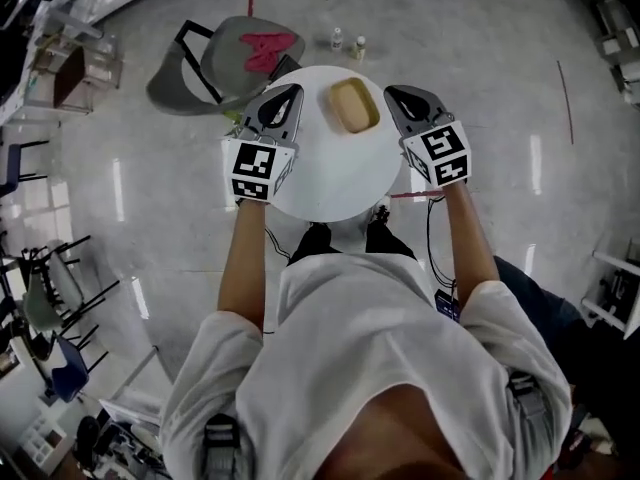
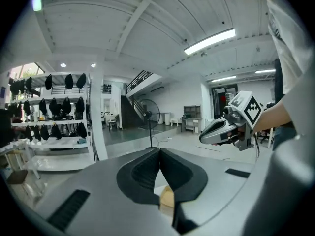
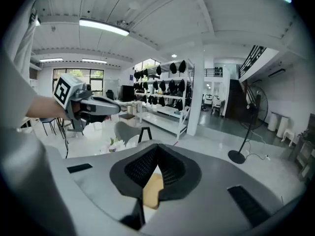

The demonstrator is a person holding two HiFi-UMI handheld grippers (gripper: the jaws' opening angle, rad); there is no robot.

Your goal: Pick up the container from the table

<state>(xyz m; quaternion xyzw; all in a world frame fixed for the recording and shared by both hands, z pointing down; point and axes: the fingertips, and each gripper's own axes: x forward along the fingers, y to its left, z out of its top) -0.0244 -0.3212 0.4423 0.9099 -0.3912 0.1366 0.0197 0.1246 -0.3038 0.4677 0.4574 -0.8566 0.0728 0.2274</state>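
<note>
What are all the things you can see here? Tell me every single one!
container: one, tan, on the table between the two grippers
table: one, white and round, in front of the person
chair: one, grey, on the floor beyond the table's left side
pink thing: one, lying on the chair seat; I cannot tell what it is
small bottles: two, pale, on the floor beyond the table
standing fan: one, black, far off on the floor
left hand-held gripper: one, grey and black, left of the container, jaws shut, empty
right hand-held gripper: one, grey and black, right of the container, jaws shut, empty
</note>
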